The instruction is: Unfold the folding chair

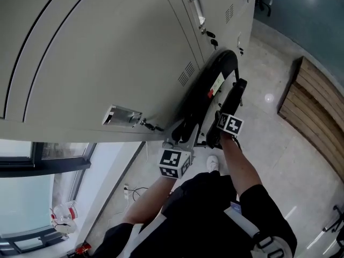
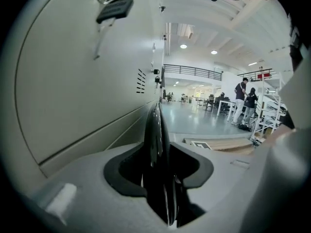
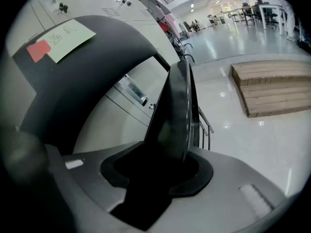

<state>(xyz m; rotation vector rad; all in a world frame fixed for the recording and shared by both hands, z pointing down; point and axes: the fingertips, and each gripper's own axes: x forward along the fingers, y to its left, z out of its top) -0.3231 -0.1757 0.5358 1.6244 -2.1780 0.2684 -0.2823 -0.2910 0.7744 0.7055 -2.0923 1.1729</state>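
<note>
The folded black chair (image 1: 215, 71) leans against the grey lockers (image 1: 107, 52). Its curved backrest (image 3: 87, 57) carries a pale paper note (image 3: 73, 35) and a red tag (image 3: 38, 50). My left gripper (image 1: 180, 138) is shut on a thin black edge of the chair (image 2: 156, 140), close beside the locker wall; the panel fills the gap between its jaws (image 2: 160, 178). My right gripper (image 1: 221, 120) is shut on the edge of the black seat panel (image 3: 177, 110), which stands upright between its jaws (image 3: 167, 171). Metal chair legs (image 3: 206, 123) show behind the seat.
Keys (image 1: 146, 124) hang from a locker lock just left of the chair, and in the left gripper view the keys (image 2: 114, 4) sit at the top. A low wooden platform (image 1: 314, 109) lies to the right on the glossy floor. A window (image 1: 32, 198) is at lower left. People (image 2: 245, 103) stand far off.
</note>
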